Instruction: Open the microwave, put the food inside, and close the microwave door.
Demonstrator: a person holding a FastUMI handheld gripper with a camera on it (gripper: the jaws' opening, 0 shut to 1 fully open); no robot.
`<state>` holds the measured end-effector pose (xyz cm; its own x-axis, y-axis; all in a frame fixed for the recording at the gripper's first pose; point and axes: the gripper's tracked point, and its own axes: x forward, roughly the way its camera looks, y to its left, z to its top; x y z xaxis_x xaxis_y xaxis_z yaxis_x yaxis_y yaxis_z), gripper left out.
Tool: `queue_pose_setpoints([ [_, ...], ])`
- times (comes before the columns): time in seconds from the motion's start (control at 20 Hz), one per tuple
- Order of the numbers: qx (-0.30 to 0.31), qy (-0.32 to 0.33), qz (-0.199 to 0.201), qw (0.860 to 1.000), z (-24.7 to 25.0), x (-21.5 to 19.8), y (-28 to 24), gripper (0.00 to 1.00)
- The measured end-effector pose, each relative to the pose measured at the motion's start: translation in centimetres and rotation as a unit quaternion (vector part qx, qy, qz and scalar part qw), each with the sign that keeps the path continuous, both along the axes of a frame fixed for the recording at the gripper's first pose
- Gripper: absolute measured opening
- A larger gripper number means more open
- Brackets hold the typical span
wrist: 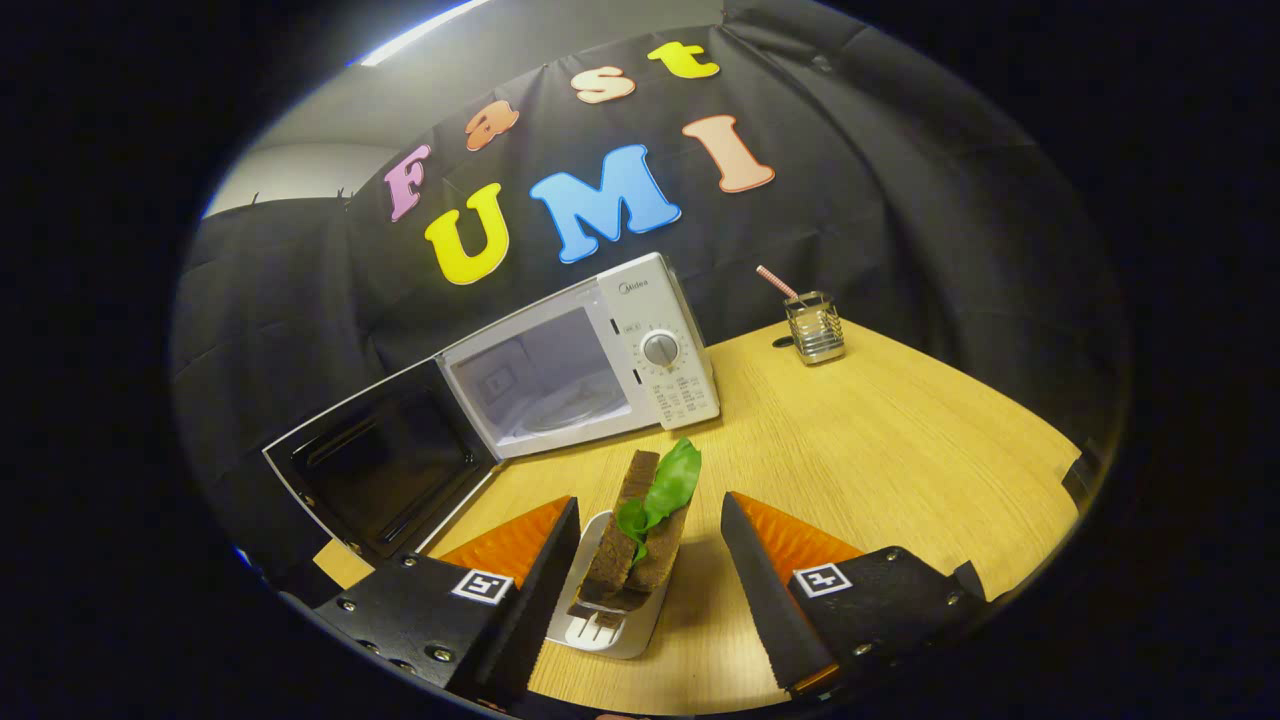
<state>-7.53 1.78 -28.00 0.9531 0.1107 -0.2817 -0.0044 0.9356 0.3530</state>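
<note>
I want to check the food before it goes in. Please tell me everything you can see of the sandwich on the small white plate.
The brown-bread sandwich with green lettuce is two dark slices with a leaf sticking out at the far end. It stands on edge on the small white plate, on the light wooden table. It lies between the fingers of the open tongs, which do not touch it, and points toward the white microwave, whose door is open.

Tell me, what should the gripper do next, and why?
Probably close the gripper on the sandwich. The microwave door already stands open, the sandwich on its white plate lies between the open fingers, and neither finger appears to press on it yet.
</note>
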Motion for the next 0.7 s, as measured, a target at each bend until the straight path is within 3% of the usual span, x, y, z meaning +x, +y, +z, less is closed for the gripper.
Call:
queue_pose_setpoints([
  [0.15, 0.008, 0.008, 0.002, 1.000, -0.9, 0.7, 0.3, 0.85],
  [0.25, 0.001, 0.010, 0.003, 1.000, -1.3, 1.1, 0.5, 0.77],
  [0.5, 0.008, 0.000, 0.011, 1.000, -0.5, 1.0, 1.4, 0.28],
  [0.55, 0.001, -0.005, 0.012, 1.000, -0.6, 1.2, 1.9, 0.28],
  [0.6, -0.006, -0.007, 0.014, 1.000, -0.1, 1.2, 1.9, 0.22],
  [0.7, -0.012, -0.018, 0.016, 1.000, 0.6, 1.2, 2.4, 0.22],
])
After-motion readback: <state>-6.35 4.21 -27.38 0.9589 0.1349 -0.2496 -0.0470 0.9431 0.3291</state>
